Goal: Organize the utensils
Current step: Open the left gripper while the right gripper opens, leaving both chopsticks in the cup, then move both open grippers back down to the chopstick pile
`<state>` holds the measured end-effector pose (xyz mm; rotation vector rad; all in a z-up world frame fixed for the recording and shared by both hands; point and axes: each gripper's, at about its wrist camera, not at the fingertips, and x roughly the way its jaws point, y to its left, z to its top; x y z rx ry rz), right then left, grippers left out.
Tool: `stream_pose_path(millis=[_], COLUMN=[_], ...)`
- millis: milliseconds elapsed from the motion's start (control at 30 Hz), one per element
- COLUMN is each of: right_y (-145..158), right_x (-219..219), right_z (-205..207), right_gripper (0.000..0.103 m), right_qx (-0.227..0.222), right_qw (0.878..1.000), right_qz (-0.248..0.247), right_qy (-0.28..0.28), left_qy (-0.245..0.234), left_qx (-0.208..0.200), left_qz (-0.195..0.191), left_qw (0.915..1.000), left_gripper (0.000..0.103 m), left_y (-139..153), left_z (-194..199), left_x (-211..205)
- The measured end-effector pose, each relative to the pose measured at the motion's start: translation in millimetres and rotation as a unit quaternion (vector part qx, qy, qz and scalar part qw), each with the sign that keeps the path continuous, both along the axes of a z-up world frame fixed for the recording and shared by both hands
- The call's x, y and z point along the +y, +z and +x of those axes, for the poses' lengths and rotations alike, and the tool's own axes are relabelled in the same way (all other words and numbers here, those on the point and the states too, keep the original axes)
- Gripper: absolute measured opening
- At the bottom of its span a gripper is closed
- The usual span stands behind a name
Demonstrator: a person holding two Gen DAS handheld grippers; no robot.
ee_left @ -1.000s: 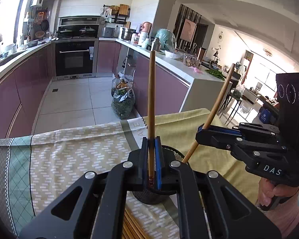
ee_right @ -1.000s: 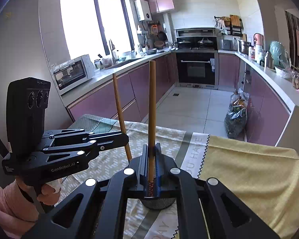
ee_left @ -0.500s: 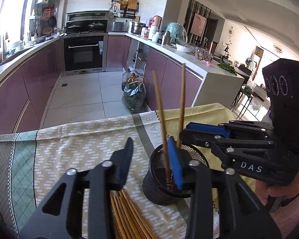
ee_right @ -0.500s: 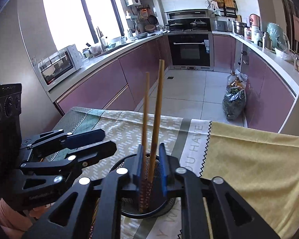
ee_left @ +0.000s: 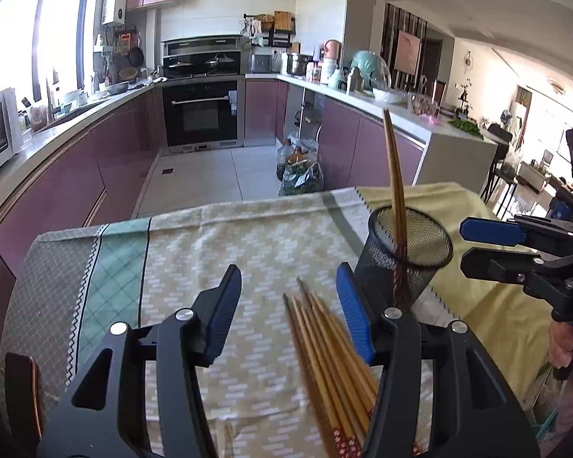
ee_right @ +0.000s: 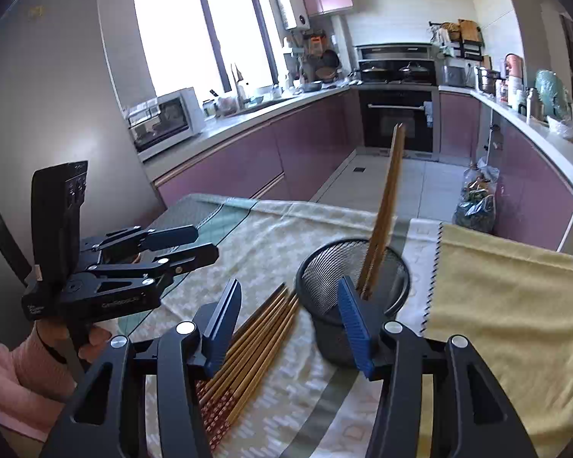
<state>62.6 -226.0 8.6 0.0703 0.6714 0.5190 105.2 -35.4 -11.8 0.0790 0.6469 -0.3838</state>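
**Two chopsticks in the cup, the rest flat on the cloth**

Left gripper point(ee_left: 288, 305): jaws apart and opening. Nothing is pressed between the blue pads; the tips of the loose chopsticks show on the cloth in the gap between them.

Right gripper point(ee_right: 290, 316): jaws apart and opening, clamped on nothing. The loose chopsticks and the near wall of the cup show between them.

Mesh cup point(ee_left: 405, 255): black wire mesh, round, upright on the desk. It sits where the patterned cloth meets the yellow cloth point(ee_right: 508, 305). In the left view it is just beyond the right-hand pad of the left gripper.

Standing chopsticks point(ee_left: 395, 175): two of them, side by side in the cup, their tops leaning together and well above the rim. Neither gripper touches them.

Loose chopsticks point(ee_left: 324, 347): a bundle lying flat on the patterned cloth point(ee_left: 248, 252), just beside the cup. Plain ends are towards the cup, red-patterned ends towards the cameras. They fan out slightly at the plain ends. Exact count cannot be told.

Each gripper shows in the other's view, side-on: the right one at the right edge of the left view, the left one at the left of the right view, with a hand point(ee_right: 57, 339) in a pink sleeve on its grip.

Behind the desk: kitchen floor, purple cabinets, an oven point(ee_left: 200, 112).
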Motion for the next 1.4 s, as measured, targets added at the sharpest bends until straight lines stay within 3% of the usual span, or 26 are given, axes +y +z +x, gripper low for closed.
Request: stream_pose_path(millis=[233,400,1067,1400], right_y=[-61.3,-83.0,-94.4,-95.1], right_x=[34.4,40.7,60.9,58.2], right_z=[-3.1,-5.7,-2.5,0.6], right_gripper=[0.047,0.041,0.034,0.022], right_qx=[0.082,0.11,0.117,0.121], right_qw=[0.996,0.993,0.99,0.988], right_qz=[-0.032,-0.037,-0.077,-0.09], right_qy=[0.01,-0.001,-0.029,-0.037], left_qy=[-0.009,-0.018,-0.035,-0.043], left_qx=[0.07,0.094,0.113,0.123], left_qz=[0.024,0.026,0.038,0.034], left_qw=[0.9972,0.995,0.9923,0.9909], left_gripper=[0.051,0.051,0.049,0.044], left_y=[-59.6,-81.4,-97.3,-96.4], left_z=[-14.3,-17.5,-14.2,-12.1], left_x=[11.3,10.1,1.2,3.3])
